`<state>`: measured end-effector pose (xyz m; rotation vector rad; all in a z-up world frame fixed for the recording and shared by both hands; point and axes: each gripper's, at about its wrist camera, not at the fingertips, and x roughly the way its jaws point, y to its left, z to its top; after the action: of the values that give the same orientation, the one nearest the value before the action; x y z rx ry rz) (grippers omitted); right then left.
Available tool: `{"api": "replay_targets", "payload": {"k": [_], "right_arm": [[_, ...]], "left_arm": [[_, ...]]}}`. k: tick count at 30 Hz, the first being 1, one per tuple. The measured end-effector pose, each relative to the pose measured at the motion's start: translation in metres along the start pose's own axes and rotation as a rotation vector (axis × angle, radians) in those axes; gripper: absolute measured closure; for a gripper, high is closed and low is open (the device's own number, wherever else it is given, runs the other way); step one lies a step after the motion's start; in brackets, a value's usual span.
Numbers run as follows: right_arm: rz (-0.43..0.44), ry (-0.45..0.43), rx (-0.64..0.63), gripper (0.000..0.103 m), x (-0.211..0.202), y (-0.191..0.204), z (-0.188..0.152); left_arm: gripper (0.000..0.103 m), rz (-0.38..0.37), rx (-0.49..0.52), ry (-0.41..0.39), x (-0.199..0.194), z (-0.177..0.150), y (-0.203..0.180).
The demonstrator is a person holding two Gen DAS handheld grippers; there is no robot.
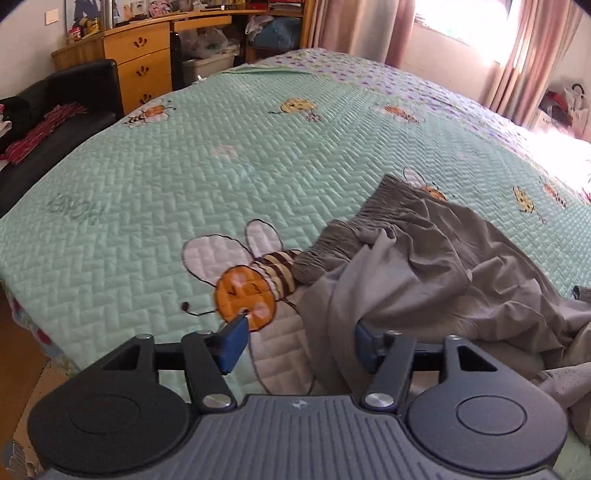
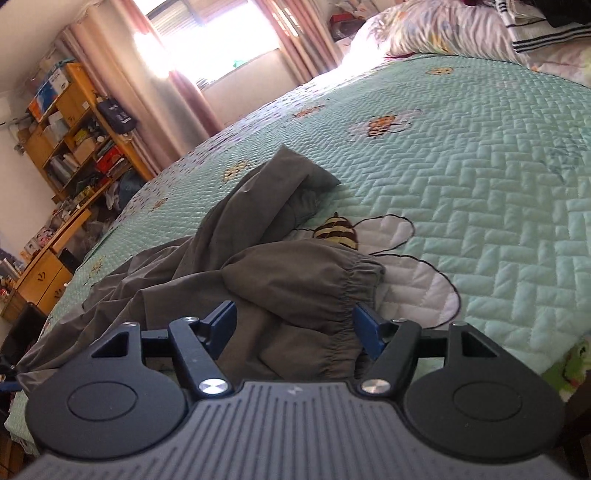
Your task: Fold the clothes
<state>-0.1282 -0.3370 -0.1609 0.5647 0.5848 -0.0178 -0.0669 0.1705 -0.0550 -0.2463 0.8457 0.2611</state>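
Note:
A crumpled grey garment with an elastic waistband (image 1: 436, 254) lies on a green quilted bedspread with bee prints (image 1: 184, 177). My left gripper (image 1: 301, 341) is open, with a fold of the grey cloth hanging between its blue pads; the right pad is partly hidden by the cloth. In the right wrist view the same garment (image 2: 258, 251) lies bunched just ahead. My right gripper (image 2: 295, 328) is open, its pads either side of the gathered waistband (image 2: 351, 291), low over the cloth.
A black sofa with red clothes (image 1: 55, 118) and wooden drawers (image 1: 140, 62) stand beyond the bed's far left edge. Pink curtains and a bright window (image 1: 461, 22) are behind. Pillows (image 2: 443, 26) lie at the bed head; wooden shelves (image 2: 77, 129) stand left.

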Motion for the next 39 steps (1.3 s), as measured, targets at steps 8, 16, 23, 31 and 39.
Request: {"api": "replay_targets", "payload": {"k": [8, 16, 23, 31, 39], "right_arm": [[0.039, -0.004, 0.0, 0.031, -0.004, 0.011, 0.002], [0.059, 0.002, -0.014, 0.03, -0.006, 0.022, -0.001], [0.034, -0.014, -0.012, 0.029, -0.014, 0.019, 0.003], [0.034, 0.022, -0.036, 0.029, -0.007, 0.029, -0.002], [0.02, 0.028, -0.06, 0.029, -0.006, 0.037, -0.001]], "left_arm": [[0.035, -0.021, -0.017, -0.07, -0.021, 0.002, 0.023], [0.034, 0.141, -0.014, 0.018, 0.037, 0.022, 0.027], [0.033, 0.026, -0.226, 0.162, 0.092, 0.02, 0.052], [0.024, -0.127, -0.366, 0.198, 0.114, 0.032, 0.049], [0.023, -0.305, -0.446, 0.233, 0.142, 0.041, 0.039]]}}
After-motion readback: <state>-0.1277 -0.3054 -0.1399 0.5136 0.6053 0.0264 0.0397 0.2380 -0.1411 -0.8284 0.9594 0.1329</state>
